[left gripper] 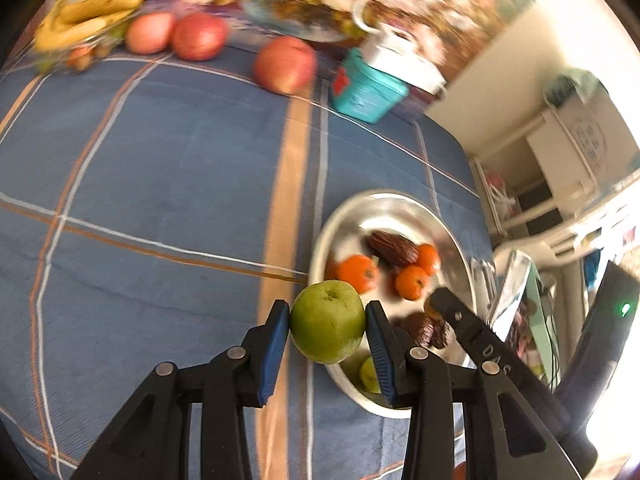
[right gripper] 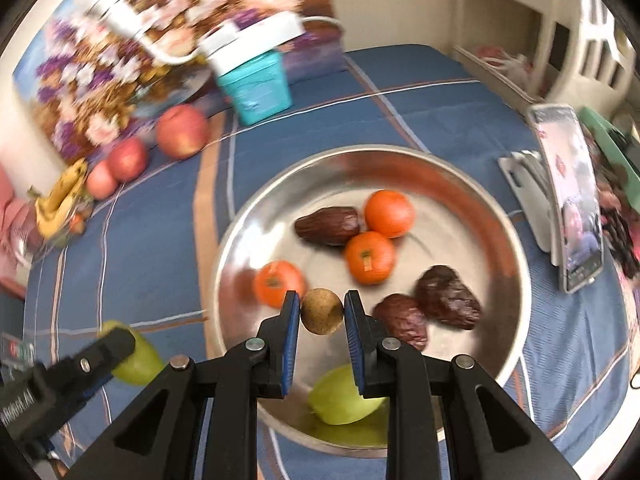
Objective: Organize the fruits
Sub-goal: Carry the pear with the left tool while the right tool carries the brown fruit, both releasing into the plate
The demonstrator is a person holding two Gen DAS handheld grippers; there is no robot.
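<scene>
— Blue plaid cloth (right gripper: 152, 240) covers the whole surface; what sits in the steel bowl (right gripper: 516, 292)?

— Three oranges (right gripper: 370, 257), three dark wrinkled fruits (right gripper: 328, 225), and one green fruit (right gripper: 344, 400) by the near rim.

— And the tongs?

— The left tongs (left gripper: 327, 322) clamp a green apple (left gripper: 327, 322) just outside the bowl's rim. The right tongs (right gripper: 322, 311) pinch a small brown round fruit (right gripper: 322, 311) over the bowl.

— Anything else?

— Red apples (left gripper: 198, 36) and bananas (left gripper: 86, 16) lie at the far edge, near a teal box (left gripper: 366, 94).
</scene>
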